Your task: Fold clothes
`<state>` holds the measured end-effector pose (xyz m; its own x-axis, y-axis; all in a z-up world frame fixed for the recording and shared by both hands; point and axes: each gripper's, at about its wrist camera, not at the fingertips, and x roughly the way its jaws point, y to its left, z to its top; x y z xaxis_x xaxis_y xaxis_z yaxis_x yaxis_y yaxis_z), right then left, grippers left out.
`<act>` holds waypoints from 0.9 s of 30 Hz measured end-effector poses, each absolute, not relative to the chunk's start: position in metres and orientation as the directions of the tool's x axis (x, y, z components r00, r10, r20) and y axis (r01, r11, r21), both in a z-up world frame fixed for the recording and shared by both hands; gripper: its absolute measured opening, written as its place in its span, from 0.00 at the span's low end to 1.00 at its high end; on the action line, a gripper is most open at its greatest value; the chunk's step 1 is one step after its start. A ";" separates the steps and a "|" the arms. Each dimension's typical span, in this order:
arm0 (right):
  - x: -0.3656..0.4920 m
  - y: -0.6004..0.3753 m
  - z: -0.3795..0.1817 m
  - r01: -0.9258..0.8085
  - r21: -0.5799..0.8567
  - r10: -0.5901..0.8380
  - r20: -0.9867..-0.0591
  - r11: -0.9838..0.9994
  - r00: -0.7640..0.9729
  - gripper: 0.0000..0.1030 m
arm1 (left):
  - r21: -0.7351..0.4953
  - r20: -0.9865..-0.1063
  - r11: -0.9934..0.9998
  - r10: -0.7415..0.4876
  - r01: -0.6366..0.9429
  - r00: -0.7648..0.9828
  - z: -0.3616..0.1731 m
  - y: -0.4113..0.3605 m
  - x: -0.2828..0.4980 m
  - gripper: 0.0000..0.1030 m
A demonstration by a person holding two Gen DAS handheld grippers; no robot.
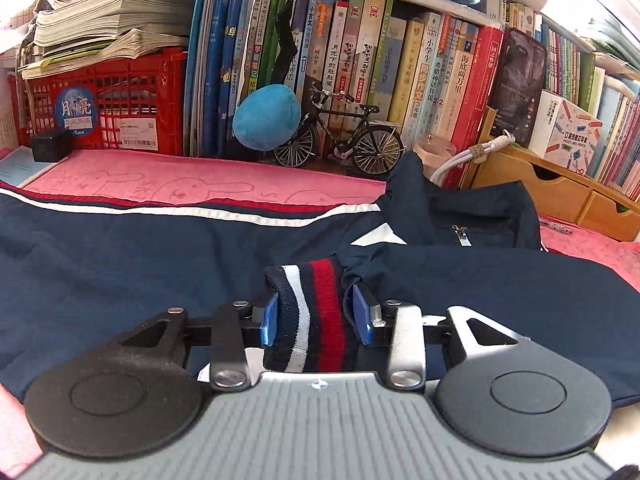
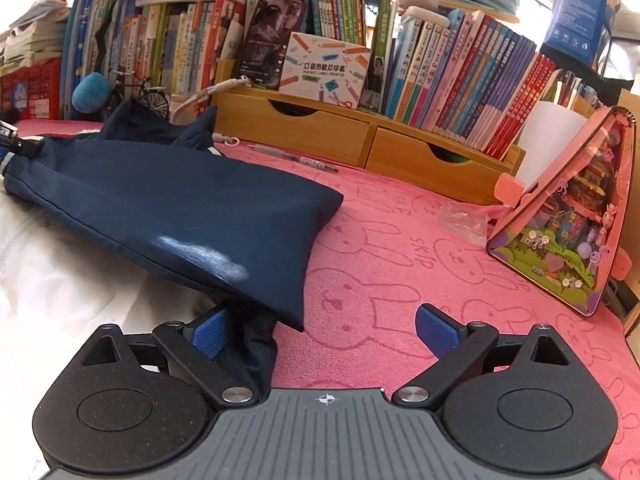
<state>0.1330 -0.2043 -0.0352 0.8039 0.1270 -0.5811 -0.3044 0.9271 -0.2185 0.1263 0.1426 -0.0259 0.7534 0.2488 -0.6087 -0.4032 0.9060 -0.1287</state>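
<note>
Where it is striped, the navy jacket [image 1: 120, 264] bunches.

One navy jacket [image 1: 120, 264] lies on one pink towel [image 2: 400, 264], with one striped cuff [image 1: 316, 312] showing. Two tools appear: the left tool [image 1: 316, 316] and the right tool [image 2: 320, 332], each with two blue pads. At the back stand one red crate [image 1: 108, 100], one model bicycle [image 1: 340, 136], one blue plush egg [image 1: 266, 116], one phone [image 1: 518, 80], one printer box [image 2: 324, 70], one wooden organiser [image 2: 360, 136] with two drawers, one pen [image 2: 296, 158] and one pink toy box [image 2: 568, 224]. The books are too many to count.
</note>
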 end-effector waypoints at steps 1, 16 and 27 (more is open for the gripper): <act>0.135 -0.210 -0.037 -0.291 -0.211 0.115 -0.591 0.933 0.798 0.97 | -0.123 -0.611 0.908 0.249 -0.401 0.752 -0.028 0.143 0.126 0.43; 0.129 -0.211 -0.013 -0.492 -0.009 0.406 -0.551 0.871 0.729 0.99 | -0.045 -0.609 0.931 0.262 -0.362 0.749 -0.039 0.142 0.118 0.68; 0.252 -0.162 -0.040 -0.423 0.137 0.396 -0.681 0.896 0.617 0.13 | -0.008 -0.619 0.930 0.283 -0.366 0.732 -0.041 0.139 0.118 0.72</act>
<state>0.2519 -0.1615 -0.0405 0.6167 0.3957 -0.6805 -0.4232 0.8956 0.1373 0.1179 0.1394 -0.0411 0.7323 0.2829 -0.6195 -0.3665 0.9304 -0.0083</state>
